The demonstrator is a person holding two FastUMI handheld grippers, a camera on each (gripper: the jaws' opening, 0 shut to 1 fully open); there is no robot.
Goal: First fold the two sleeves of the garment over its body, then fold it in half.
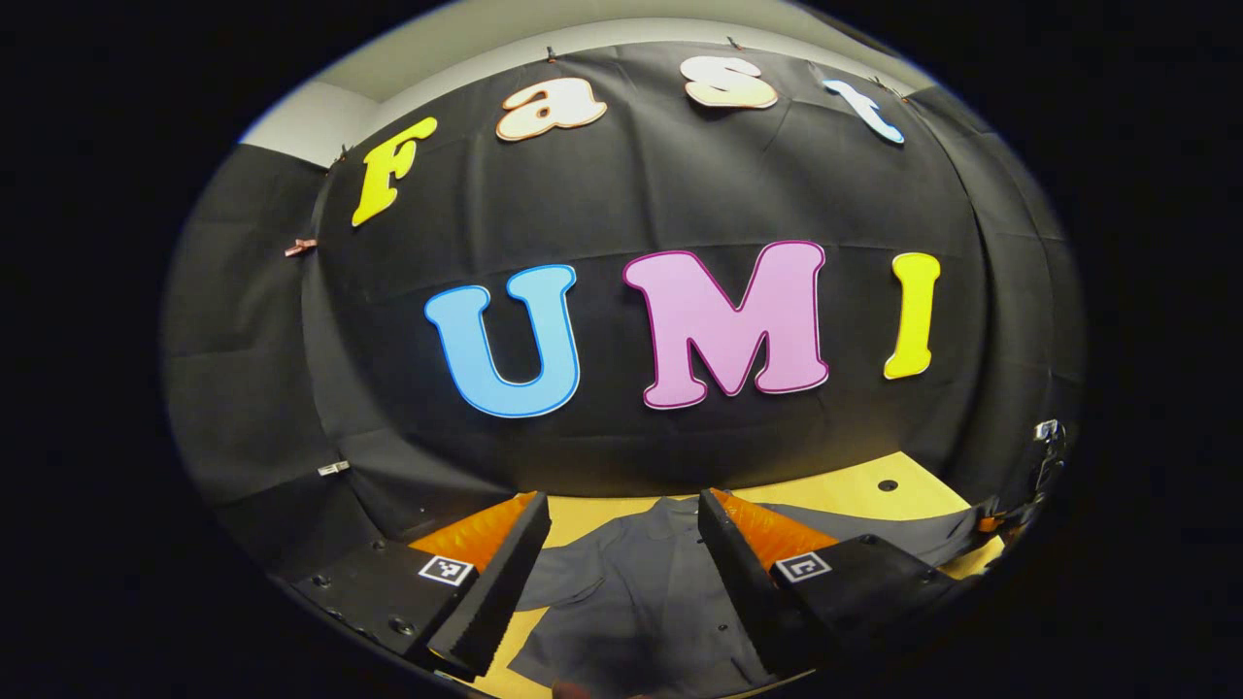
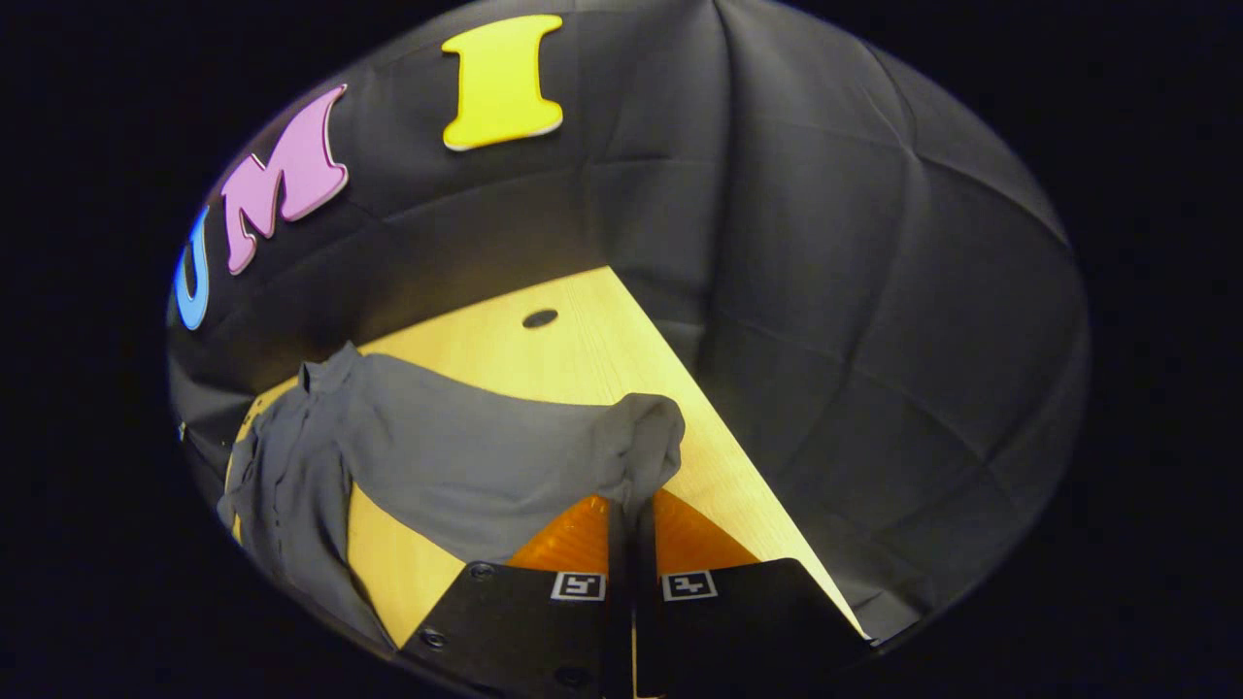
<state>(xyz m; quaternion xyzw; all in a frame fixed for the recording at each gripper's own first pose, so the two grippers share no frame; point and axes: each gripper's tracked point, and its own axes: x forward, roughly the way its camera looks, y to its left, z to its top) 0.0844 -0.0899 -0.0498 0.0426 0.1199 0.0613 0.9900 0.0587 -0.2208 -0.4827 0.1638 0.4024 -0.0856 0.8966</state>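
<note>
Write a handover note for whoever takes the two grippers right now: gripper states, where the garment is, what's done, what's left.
Right gripper: shut on the sleeve end, which is lifted off the table.
Left gripper: open, above the garment, holding nothing.
Garment: grey shirt spread on the table.
Done: first sleeve gripped, not yet laid over the body.
Left: lay it over, fold the other sleeve, then fold in half.

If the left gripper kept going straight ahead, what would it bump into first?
Probably the grey shirt, lying flat on the yellow table between the open jaws of the left gripper. If it passed above that, the black cloth wall comes next; depth is unclear.
</note>
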